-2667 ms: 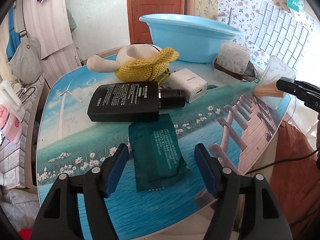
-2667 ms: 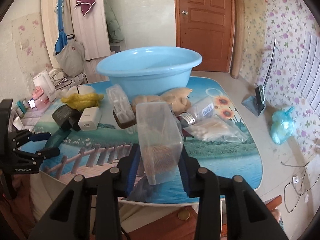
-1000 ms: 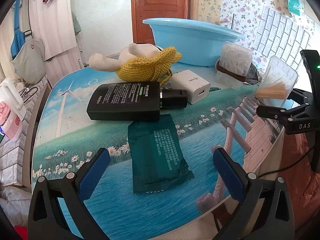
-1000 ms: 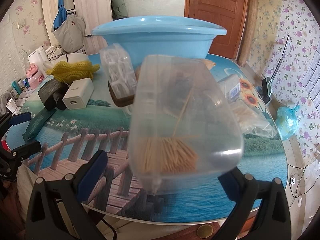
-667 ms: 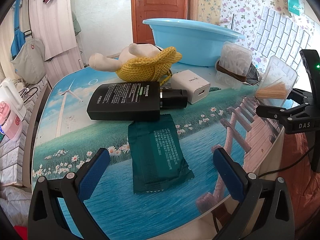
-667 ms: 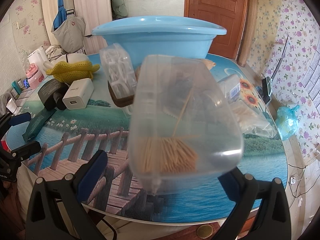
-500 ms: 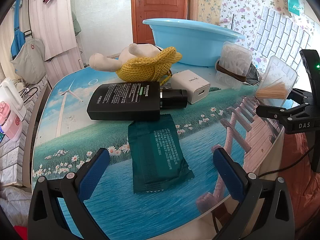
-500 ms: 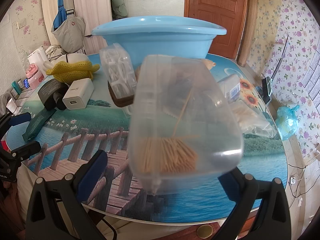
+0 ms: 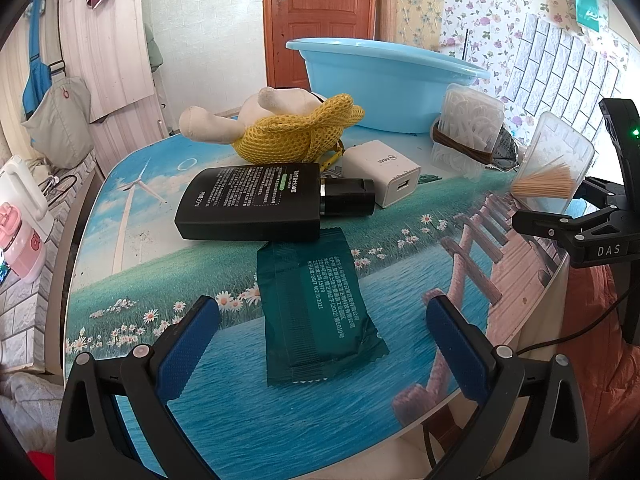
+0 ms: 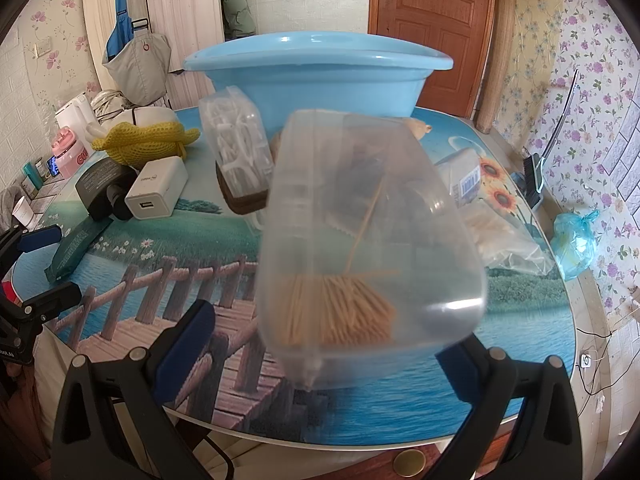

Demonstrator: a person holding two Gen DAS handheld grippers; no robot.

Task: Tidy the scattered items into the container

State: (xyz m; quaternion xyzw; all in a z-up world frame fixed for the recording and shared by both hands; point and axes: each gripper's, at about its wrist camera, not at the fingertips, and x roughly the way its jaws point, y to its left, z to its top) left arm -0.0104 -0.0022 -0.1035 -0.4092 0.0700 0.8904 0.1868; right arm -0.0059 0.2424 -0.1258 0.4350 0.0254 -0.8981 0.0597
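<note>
A dark green packet [image 9: 316, 304] lies flat on the picture-printed table [image 9: 120, 280], and my left gripper [image 9: 322, 308] stands open with a finger on each side of it, not touching. Behind it lie a black bottle [image 9: 252, 204], a white charger [image 9: 384, 176], a yellow net over a plush toy [image 9: 300, 132] and a banded box of floss picks [image 9: 468, 132]. The light-blue basin [image 10: 316, 76] stands at the back. A clear toothpick box [image 10: 368, 240] stands tilted between the fingers of my open right gripper [image 10: 328, 328]. Its left finger is clear of the box; its right finger is hidden.
A bag of cotton swabs [image 10: 504, 240] and a small barcoded bottle [image 10: 464, 180] lie right of the toothpick box. The table's rounded edge [image 10: 360, 440] runs just under my right gripper. A pink appliance [image 9: 20, 248] sits on a shelf beyond the table's left side.
Since 2.7 s ago both grippers have opened wide; the right one let go of the toothpick box and sits closer to it. Nothing has moved over the last second.
</note>
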